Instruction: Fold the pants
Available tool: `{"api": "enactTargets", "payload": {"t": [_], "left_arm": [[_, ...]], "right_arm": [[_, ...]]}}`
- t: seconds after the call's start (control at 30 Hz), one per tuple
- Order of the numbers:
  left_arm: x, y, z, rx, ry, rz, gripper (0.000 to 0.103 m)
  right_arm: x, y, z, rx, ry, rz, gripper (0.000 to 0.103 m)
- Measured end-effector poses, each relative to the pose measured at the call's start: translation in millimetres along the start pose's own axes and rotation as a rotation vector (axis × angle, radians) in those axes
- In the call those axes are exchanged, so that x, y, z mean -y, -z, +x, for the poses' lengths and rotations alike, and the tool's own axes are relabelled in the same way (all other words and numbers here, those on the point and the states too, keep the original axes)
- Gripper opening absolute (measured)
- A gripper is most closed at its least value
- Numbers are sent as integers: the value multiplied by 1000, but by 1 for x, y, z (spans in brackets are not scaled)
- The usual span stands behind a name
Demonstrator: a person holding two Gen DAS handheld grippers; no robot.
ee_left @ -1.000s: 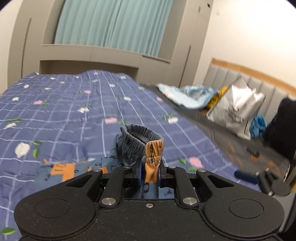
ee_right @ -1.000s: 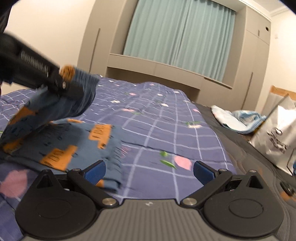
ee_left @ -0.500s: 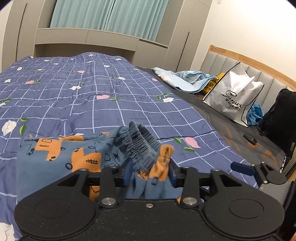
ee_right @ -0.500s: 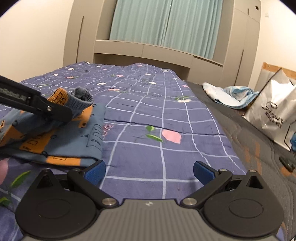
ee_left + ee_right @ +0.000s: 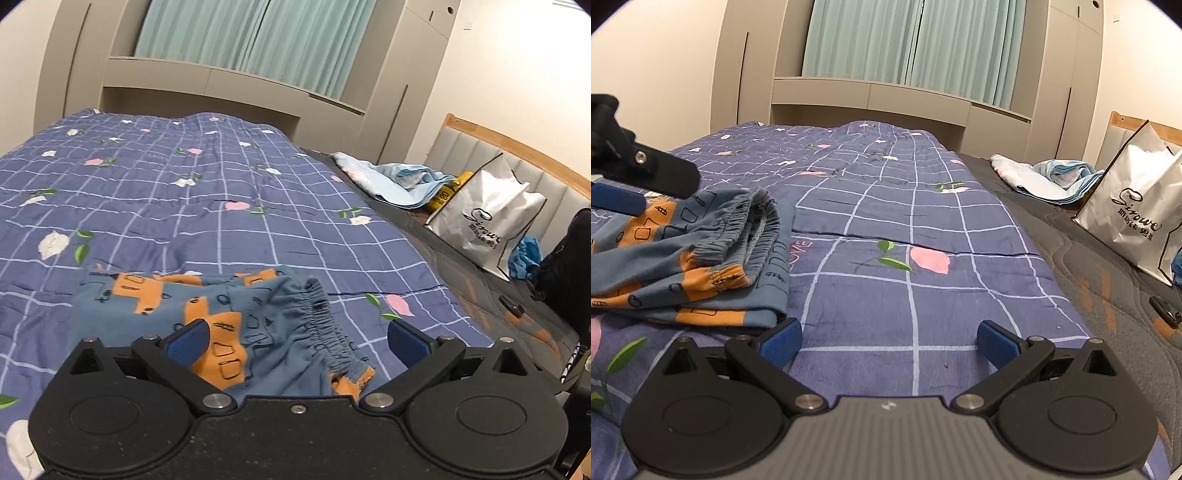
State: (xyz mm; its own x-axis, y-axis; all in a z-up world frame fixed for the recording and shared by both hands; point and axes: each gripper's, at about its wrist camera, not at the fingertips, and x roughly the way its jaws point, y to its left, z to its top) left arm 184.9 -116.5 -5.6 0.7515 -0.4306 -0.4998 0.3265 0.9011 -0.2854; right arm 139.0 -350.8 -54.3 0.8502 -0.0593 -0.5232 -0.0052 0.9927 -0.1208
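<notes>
Since a second ago the left gripper [image 5: 297,338] has let the elastic waistband [image 5: 325,325] go: its jaws have just been opening and now stand wide, the cloth lying loose between the blue pads with neither pressing on it. What hung lifted and pinched then now rests on the bed.

Between and just ahead of those jaws lie the pants [image 5: 207,306], blue with orange patches, folded over on themselves on the checked quilt [image 5: 207,206]. The gathered waistband runs diagonally from the far middle toward the near right pad. In the right wrist view the same bundle [image 5: 701,258] sits to the left of the right gripper [image 5: 888,341], whose jaws are also spread wide with nothing but quilt between them. The stacked layers end in a near edge just beside its left pad.

So the left hand is directly over the garment, the right beside it and off its right-hand edge. Any further fold would likely run across the bundle's length, leftward from the waistband end. Open quilt stretches far ahead and to the right. Beyond the quilt's right border lie bare dark mattress, a heap of pale blue cloth [image 5: 1049,177] and a white bag [image 5: 1137,221], all well apart.
</notes>
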Motion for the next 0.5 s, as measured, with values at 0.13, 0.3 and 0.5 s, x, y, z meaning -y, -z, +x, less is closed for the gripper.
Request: {"api": "enactTargets", "payload": {"t": [0.13, 0.3, 0.5], "left_arm": [[-3, 1, -5, -7, -26, -2, 102], [-9, 11, -15, -16, -62, 16, 102], [-9, 38, -28, 3, -71, 100, 102]], "right_arm": [[1, 0, 0, 1, 6, 6, 103], [5, -3, -9, 31, 17, 41, 103], [17, -15, -20, 69, -21, 110, 103]]}}
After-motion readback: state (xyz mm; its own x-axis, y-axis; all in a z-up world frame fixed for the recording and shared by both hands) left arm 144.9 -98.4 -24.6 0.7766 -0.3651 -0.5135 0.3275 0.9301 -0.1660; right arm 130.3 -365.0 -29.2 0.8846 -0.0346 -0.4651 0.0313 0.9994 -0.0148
